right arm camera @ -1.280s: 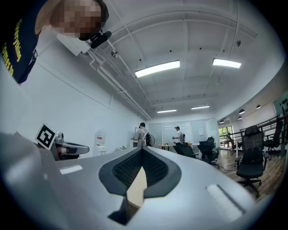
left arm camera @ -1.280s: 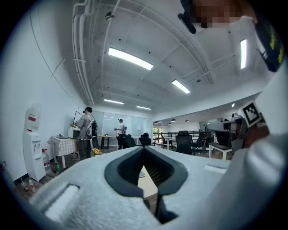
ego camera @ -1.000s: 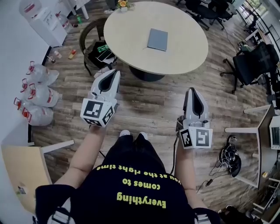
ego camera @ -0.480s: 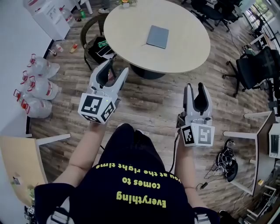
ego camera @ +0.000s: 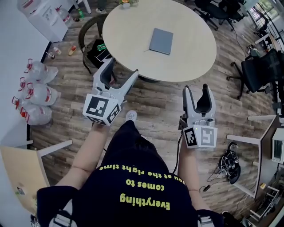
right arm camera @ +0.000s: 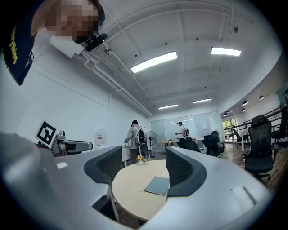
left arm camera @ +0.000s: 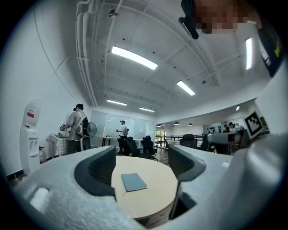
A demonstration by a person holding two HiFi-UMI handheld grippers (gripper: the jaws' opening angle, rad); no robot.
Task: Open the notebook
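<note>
- One closed grey-blue notebook (ego camera: 160, 41) lies flat on the single round pale wooden bench (ego camera: 128, 31), a little right of its middle, with nothing on top of it.
- Two claws are held out level above the wood-plank floor (ego camera: 155, 106). Both are short of the bench and well apart from the notebook.
- The left claw (ego camera: 123, 66) has its two jaws spread wide and opening. Nothing is between them, and the left gripper view shows the notebook only far off through the gap.
- The right claw (ego camera: 196, 88) likewise has its two jaws wide and opening. It grips nothing, and the notebook appears in the distance just beside its right-hand jaw.
- One small vase (ego camera: 125, 3) of yellow flowers stands at the far edge of the bench.
- One dark chair (ego camera: 88, 40) stands at the left side of the bench.
- Three clear plastic water jugs (ego camera: 36, 93) with red handles lie on the floor near the left wall.
- Two people (right arm camera: 134, 134) stand at the back of the room, with one standing fan (right arm camera: 150, 137) between them.
</note>
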